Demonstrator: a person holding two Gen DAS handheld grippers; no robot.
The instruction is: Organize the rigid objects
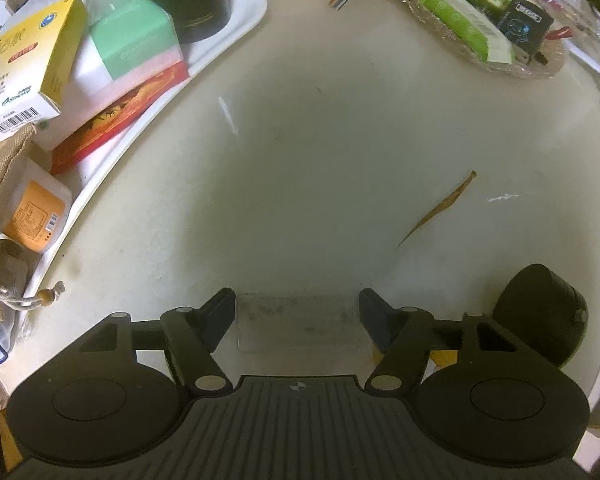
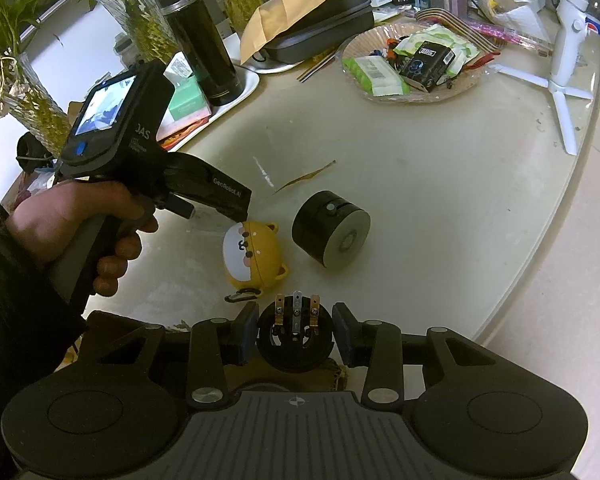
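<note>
1. Already, the right gripper (image 2: 295, 340) was clamped on a black plug (image 2: 295, 344).
2. The left gripper (image 1: 297, 316) had a clear flat piece (image 1: 300, 322) between its jaws; whether its pads pressed on it, I could not tell.
3. Loose on the table (image 2: 440, 184) lay a black cylinder (image 2: 330, 234) and yellow case (image 2: 252, 258); boxes already sat on the tray (image 1: 236, 28). Much seemed left.
4. Readable: "GenRobot.AI" on the left gripper.

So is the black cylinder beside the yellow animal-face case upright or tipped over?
Tipped over. The black cylinder lies on its side on the table, its round grey end face turned sideways towards the camera.
</note>
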